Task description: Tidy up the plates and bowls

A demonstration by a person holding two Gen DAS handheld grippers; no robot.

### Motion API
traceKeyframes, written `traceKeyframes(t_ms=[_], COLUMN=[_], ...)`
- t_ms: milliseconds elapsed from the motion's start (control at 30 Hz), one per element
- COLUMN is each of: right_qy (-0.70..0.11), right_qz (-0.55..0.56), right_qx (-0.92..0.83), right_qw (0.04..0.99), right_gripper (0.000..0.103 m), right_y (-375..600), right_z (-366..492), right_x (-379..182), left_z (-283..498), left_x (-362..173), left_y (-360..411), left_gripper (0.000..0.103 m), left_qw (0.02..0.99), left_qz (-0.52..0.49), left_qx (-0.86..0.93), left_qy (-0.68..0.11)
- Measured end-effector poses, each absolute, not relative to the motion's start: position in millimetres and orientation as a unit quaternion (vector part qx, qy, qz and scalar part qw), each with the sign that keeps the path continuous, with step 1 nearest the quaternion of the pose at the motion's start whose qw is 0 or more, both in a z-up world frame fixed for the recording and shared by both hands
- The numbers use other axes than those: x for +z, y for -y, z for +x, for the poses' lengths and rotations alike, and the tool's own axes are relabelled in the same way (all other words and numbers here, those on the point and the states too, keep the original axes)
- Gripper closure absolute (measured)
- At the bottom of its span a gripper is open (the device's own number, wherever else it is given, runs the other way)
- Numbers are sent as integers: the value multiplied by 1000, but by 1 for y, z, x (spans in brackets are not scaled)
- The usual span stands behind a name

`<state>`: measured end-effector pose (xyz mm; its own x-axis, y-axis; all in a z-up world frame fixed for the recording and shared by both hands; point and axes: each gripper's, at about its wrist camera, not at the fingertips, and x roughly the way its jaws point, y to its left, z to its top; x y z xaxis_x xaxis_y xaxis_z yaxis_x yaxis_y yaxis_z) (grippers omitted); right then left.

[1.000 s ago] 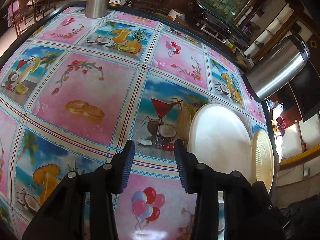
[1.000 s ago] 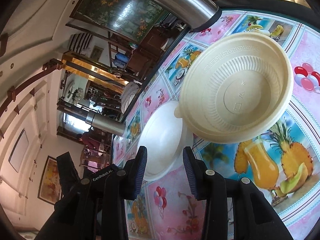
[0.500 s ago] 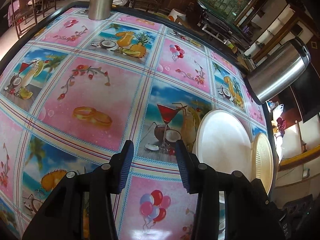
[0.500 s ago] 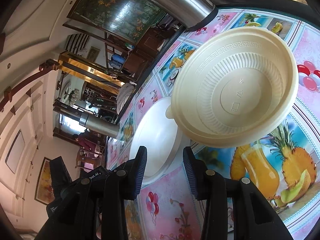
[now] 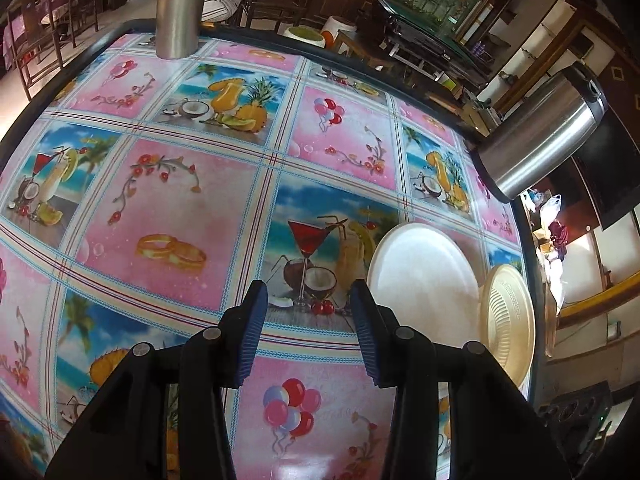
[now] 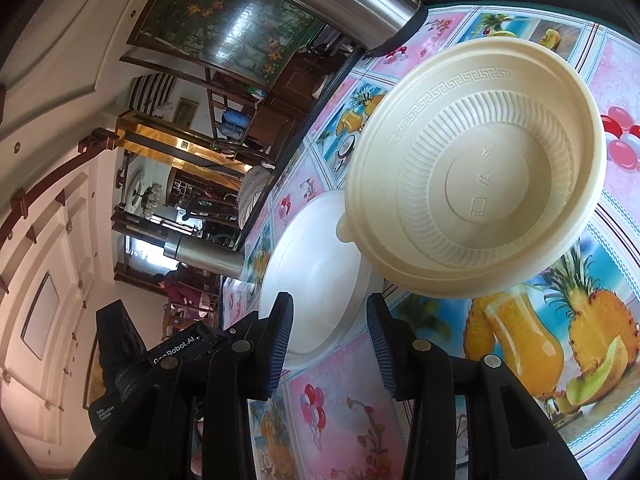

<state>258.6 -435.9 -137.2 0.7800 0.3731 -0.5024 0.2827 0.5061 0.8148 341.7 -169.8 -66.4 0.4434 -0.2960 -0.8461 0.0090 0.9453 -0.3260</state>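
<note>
A flat white plate lies on the patterned tablecloth near the table's right edge. Just right of it sits a ribbed cream bowl. My left gripper hovers over the cloth left of the plate, open, with nothing between its fingers. In the right wrist view the cream bowl fills the upper right, and its rim tab overlaps the edge of the white plate. My right gripper is open and empty, close in front of the plate's near rim.
A steel flask stands at the table's right edge behind the plate. A second steel cylinder stands at the far edge. The tablecloth is bare to the left. The other gripper's black housing shows at the lower left.
Both views have drifted only slightly. The jaws of both grippers stand as they did, and the plate and bowl lie where they were.
</note>
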Motion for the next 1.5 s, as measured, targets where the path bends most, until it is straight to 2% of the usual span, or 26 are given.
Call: traceKeyframes(t_ms=[67,167,333,867,1000,1300,1433,1500], right_qy=[-332,-334,-338,-333,-330,-319,-319,-318], right_qz=[499,507,507,527,529,545,536,527], right_qx=[28,29,32,22,21,21,23,20], right_qw=[800,794,792,782,782,775,781,788], right_gripper=[60,60,60,59,53,53,56,63], right_y=[436,435,432,438,438,443,439,437], right_z=[260,260,262,263,262,259,259,259], right_x=[-138,-142,-143,-151,-153,-160,-159,-156], left_z=[340,339,348,350,347,346,343,341], left_x=[-57,-50,-64,-95,-98,-106,-106,-106], left_y=[168,176,194,205,205,207,203,202], left_gripper=[61,45,45,45,34,31,31,31], left_qw=[843,842,830,803,805,799,798,799], left_qz=[-141,-139,-126,-169,-164,-152,-159,-160], left_qx=[-95,-109,-113,-138,-136,-140,-141,-142], left_qy=[-511,-510,-531,-554,-554,-565,-564,-562])
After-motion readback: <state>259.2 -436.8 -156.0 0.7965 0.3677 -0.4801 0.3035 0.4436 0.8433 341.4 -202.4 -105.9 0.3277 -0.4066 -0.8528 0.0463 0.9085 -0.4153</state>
